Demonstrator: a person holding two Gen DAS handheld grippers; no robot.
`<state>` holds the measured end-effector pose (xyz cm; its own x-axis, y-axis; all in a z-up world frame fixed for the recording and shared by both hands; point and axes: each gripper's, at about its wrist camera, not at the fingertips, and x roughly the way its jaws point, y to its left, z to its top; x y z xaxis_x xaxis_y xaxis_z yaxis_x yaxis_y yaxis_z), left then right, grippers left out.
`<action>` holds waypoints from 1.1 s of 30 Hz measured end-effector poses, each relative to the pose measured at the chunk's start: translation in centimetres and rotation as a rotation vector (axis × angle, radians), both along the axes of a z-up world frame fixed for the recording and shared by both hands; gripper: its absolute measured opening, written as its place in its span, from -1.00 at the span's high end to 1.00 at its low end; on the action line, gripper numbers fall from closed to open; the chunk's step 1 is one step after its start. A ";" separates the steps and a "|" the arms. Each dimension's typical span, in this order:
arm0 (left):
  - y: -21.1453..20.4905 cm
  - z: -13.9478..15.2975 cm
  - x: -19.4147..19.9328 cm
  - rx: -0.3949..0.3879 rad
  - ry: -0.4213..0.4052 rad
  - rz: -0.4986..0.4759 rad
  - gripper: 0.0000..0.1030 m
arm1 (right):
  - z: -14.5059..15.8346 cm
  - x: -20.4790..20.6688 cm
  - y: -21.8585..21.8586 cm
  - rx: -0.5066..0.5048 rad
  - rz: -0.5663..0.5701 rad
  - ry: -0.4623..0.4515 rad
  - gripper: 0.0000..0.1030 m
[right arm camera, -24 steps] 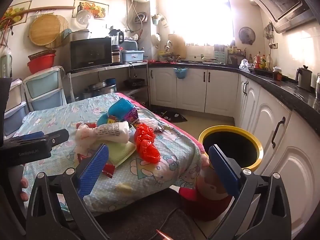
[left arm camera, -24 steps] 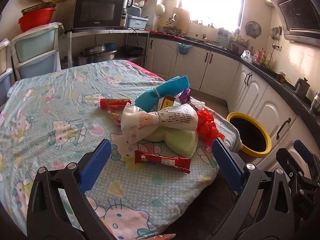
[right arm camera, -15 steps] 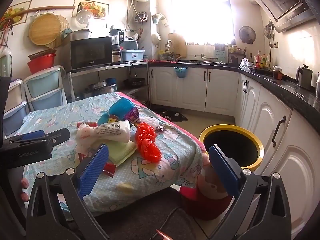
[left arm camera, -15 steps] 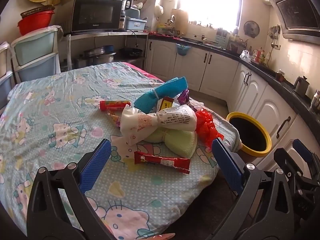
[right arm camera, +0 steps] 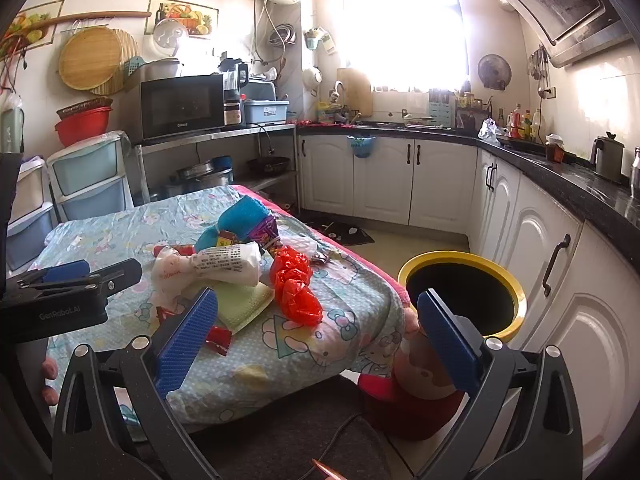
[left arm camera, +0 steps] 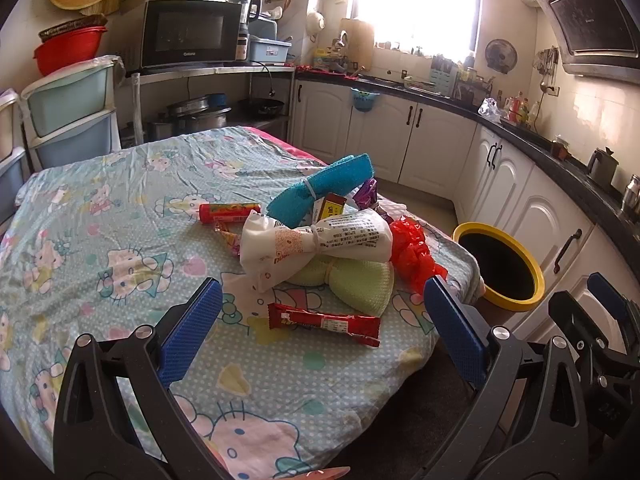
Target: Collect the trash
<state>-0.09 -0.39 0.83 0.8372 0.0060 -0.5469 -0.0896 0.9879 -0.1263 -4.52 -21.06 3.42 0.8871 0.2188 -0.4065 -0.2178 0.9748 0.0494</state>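
A pile of trash lies on the cloth-covered table [left arm camera: 100, 240]: a white tied bag [left arm camera: 316, 240], a red crumpled bag [left arm camera: 412, 248], a green pad [left arm camera: 352, 284], a blue sponge bundle [left arm camera: 320, 188], a red snack wrapper [left arm camera: 324, 322] and a red tube [left arm camera: 228, 213]. My left gripper [left arm camera: 320, 332] is open and empty, just short of the snack wrapper. My right gripper [right arm camera: 316, 336] is open and empty, off the table's corner, near the red bag [right arm camera: 296, 288]. A yellow-rimmed bin [right arm camera: 460, 294] stands on the floor to the right of the table.
White cabinets [right arm camera: 560, 280] under a black counter run along the right and back. A red stool or toy [right arm camera: 412, 392] stands under the table corner by the bin. Plastic drawers [left arm camera: 68, 120] and a microwave [left arm camera: 188, 36] stand behind the table.
Both grippers have drifted slightly; the trash pile sits a little nearer in the right wrist view. Nothing was taken hold of.
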 end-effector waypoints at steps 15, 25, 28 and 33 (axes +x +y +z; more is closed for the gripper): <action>-0.4 0.0 0.0 0.008 -0.001 0.002 -0.80 | 0.1 0.0 -0.1 0.000 0.001 -0.002 -0.88; -0.7 0.0 -0.1 0.013 -0.001 -0.002 -0.80 | 0.2 -0.1 -0.2 0.004 -0.003 -0.001 -0.88; -0.1 0.1 -0.4 0.012 -0.001 -0.010 -0.80 | 0.2 0.0 -0.3 0.004 -0.002 0.001 -0.88; 0.0 0.1 -0.3 0.012 -0.001 -0.012 -0.80 | 0.2 -0.1 -0.3 0.003 -0.002 -0.002 -0.88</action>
<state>-0.37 -0.35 0.91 0.8376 0.0024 -0.5463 -0.0776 0.9904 -0.1147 -4.59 -21.32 3.64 0.8882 0.2184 -0.4042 -0.2161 0.9750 0.0519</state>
